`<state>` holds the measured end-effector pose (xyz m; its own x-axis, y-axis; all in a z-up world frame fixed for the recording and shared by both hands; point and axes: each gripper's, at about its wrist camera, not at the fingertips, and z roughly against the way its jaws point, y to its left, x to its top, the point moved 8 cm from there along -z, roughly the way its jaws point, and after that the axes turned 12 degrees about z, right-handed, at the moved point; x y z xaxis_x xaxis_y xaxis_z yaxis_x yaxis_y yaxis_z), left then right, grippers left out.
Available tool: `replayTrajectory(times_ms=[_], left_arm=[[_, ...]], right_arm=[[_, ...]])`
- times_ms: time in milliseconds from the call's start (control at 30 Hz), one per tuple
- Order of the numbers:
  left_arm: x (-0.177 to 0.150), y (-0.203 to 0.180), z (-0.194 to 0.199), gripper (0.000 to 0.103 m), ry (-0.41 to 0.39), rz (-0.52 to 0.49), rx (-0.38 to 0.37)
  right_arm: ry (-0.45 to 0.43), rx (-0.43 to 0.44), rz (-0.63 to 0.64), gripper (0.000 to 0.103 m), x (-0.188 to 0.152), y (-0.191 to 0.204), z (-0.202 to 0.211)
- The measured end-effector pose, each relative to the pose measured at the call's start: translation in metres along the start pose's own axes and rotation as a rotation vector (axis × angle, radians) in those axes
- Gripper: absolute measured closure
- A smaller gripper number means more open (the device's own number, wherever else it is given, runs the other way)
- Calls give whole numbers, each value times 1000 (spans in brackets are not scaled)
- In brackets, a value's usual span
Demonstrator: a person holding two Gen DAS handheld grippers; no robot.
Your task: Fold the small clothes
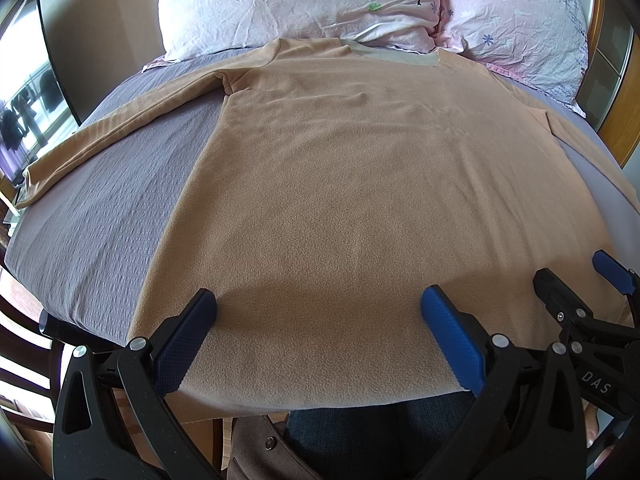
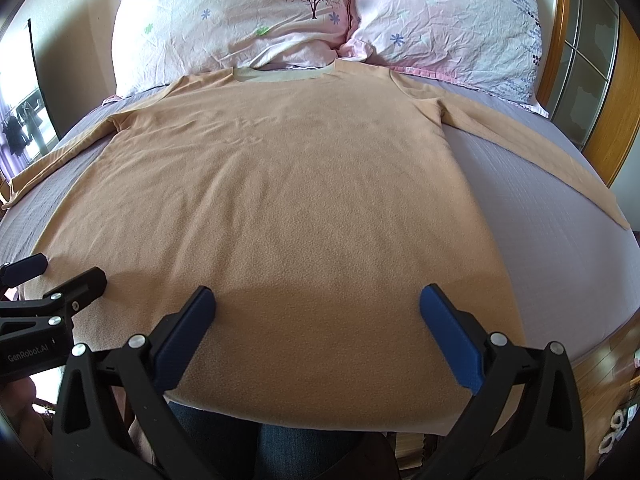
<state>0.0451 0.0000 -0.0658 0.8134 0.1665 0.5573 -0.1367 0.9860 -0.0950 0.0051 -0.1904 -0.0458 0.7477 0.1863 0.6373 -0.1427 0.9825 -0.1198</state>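
A tan long-sleeved fleece shirt [image 1: 340, 184] lies flat on the grey bedspread [image 1: 100, 216], collar toward the pillows, both sleeves spread out. It also shows in the right wrist view [image 2: 280, 200]. My left gripper [image 1: 318, 304] is open and empty, hovering over the shirt's bottom hem left of centre. My right gripper [image 2: 318, 304] is open and empty over the hem's right part. Each gripper shows in the other's view: the right one [image 1: 576, 280] at the right edge, the left one [image 2: 64, 272] at the left edge.
Two floral pillows [image 2: 240, 20] [image 2: 448, 28] lie at the head of the bed. A wooden headboard [image 2: 616, 92] stands at the right. The bedspread [image 2: 540, 216] shows beside the shirt. The person's jeans [image 1: 380, 432] show below the bed's near edge.
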Motion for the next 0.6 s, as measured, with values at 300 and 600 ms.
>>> replayTrajectory(times_ms=[300, 600], left_arm=[[0, 0, 0, 1, -2, -4, -1], [1, 0, 4, 1, -60, -41, -54]], right_arm=[[-2, 3, 5, 2, 0, 0, -1], [-156, -47, -252, 2, 15, -124, 31]])
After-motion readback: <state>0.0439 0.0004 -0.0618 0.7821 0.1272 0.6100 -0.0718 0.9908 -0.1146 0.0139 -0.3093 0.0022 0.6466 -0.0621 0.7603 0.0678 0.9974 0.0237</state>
